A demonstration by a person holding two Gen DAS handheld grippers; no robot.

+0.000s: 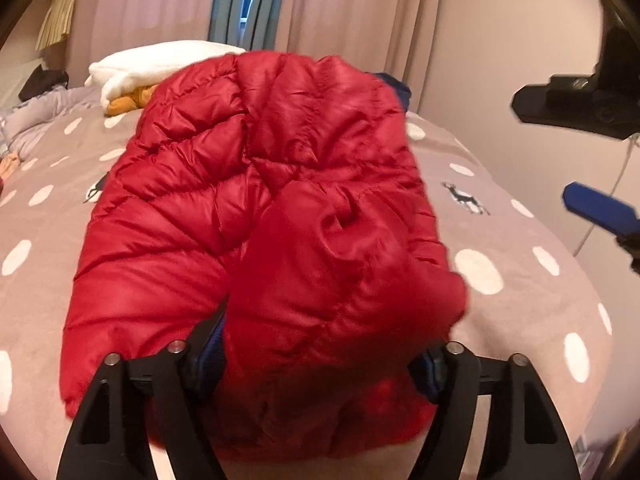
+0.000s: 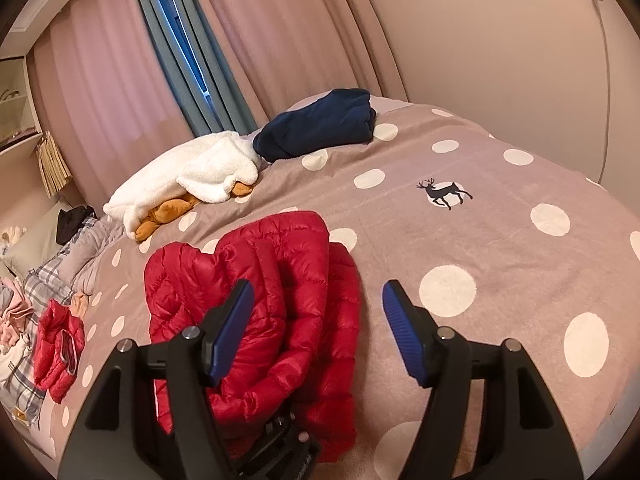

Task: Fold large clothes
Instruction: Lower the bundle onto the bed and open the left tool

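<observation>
A red puffer jacket point(image 1: 248, 184) lies on the spotted pink bedspread point(image 1: 500, 264). My left gripper point(image 1: 316, 344) is wide apart with a bunched fold of the jacket filling the space between its fingers; the fingertips are hidden by the fabric, so a grip cannot be confirmed. In the right wrist view the jacket point(image 2: 260, 304) lies folded over itself below centre. My right gripper point(image 2: 318, 332) is open and empty, hovering over the jacket's right edge. It also shows at the right edge of the left wrist view point(image 1: 576, 152). The left gripper's body point(image 2: 280, 440) sits at the jacket's near end.
A white fleece point(image 2: 188, 184) over an orange-brown garment point(image 2: 168, 212) and a folded navy garment point(image 2: 320, 124) lie at the bed's far side. A smaller red jacket point(image 2: 58, 348) and mixed clothes lie at the left. Curtains and a wall stand behind.
</observation>
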